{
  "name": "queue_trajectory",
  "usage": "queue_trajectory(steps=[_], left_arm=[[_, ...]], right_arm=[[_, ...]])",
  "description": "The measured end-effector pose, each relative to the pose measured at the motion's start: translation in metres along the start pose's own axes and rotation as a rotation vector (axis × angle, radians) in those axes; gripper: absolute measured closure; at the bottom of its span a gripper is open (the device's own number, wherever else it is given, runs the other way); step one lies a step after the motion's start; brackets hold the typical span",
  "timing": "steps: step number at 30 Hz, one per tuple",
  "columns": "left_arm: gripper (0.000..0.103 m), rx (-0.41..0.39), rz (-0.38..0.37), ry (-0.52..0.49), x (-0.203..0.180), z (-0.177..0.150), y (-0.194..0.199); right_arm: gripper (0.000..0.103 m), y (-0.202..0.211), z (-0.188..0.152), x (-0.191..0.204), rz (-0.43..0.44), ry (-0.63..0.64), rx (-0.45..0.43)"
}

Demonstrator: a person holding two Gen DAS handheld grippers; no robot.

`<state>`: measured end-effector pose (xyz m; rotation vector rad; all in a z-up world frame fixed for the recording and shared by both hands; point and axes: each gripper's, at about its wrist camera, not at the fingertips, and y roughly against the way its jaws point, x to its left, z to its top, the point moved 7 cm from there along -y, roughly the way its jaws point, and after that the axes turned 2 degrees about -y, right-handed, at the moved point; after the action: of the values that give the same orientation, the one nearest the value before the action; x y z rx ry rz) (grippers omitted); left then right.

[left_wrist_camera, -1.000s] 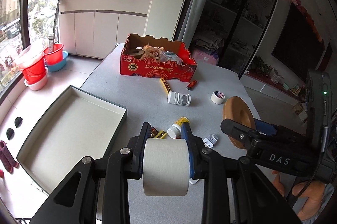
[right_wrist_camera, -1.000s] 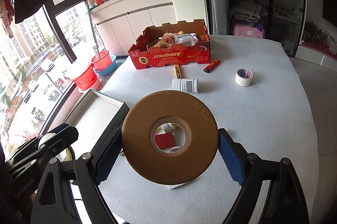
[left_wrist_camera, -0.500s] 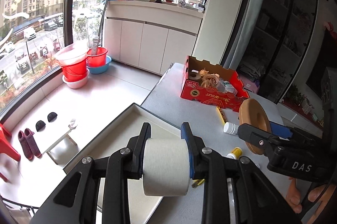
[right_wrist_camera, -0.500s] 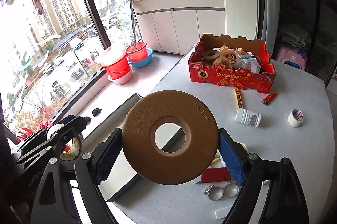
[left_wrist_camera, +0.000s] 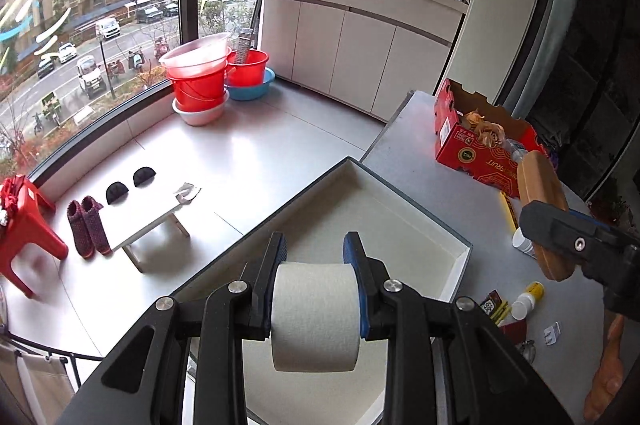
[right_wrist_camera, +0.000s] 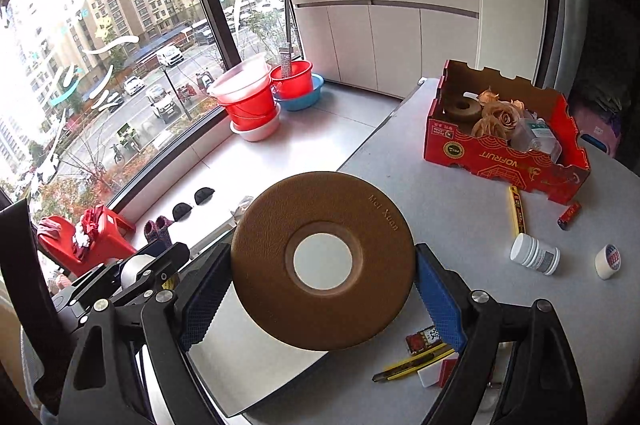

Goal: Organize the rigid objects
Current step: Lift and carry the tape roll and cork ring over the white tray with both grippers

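My left gripper (left_wrist_camera: pixel 315 253) is shut on a white tape roll (left_wrist_camera: pixel 315 313) and holds it above the near end of an empty white tray with dark rims (left_wrist_camera: pixel 404 221). My right gripper (right_wrist_camera: pixel 322 277) is shut on a brown leather ring (right_wrist_camera: pixel 360 305), held upright above the same tray (right_wrist_camera: pixel 240 365); the tray's white floor shows through its hole. In the left wrist view the ring (left_wrist_camera: pixel 540 193) and right gripper sit at the right. The left gripper with the roll (right_wrist_camera: pixel 134 267) shows at lower left of the right wrist view.
A red cardboard box (right_wrist_camera: pixel 500 145) of flowers and a bottle stands at the table's far side. A white pill bottle (right_wrist_camera: pixel 534 254), small tape roll (right_wrist_camera: pixel 608 261), red lighter (right_wrist_camera: pixel 570 215), yellow cutters (right_wrist_camera: pixel 412 365) and small bits lie on the grey table. Left lies floor with buckets (left_wrist_camera: pixel 200 81).
Both grippers have swung left with their loads, from over the table's clutter to over the white tray. The grips have not changed.
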<state>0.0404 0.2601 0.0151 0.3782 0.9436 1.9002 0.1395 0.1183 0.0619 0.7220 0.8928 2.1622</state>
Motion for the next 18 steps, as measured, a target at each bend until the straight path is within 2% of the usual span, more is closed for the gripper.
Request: queue_trajectory(steps=[7, 18], left_arm=[[0.071, 0.084, 0.015, 0.019, 0.001, -0.025, -0.039], [0.071, 0.168, 0.062, 0.047, 0.019, -0.045, -0.073]], right_arm=[[0.014, -0.042, -0.015, -0.001, 0.017, -0.023, 0.082], [0.014, -0.086, -0.036, 0.006, 0.003, -0.005, 0.171]])
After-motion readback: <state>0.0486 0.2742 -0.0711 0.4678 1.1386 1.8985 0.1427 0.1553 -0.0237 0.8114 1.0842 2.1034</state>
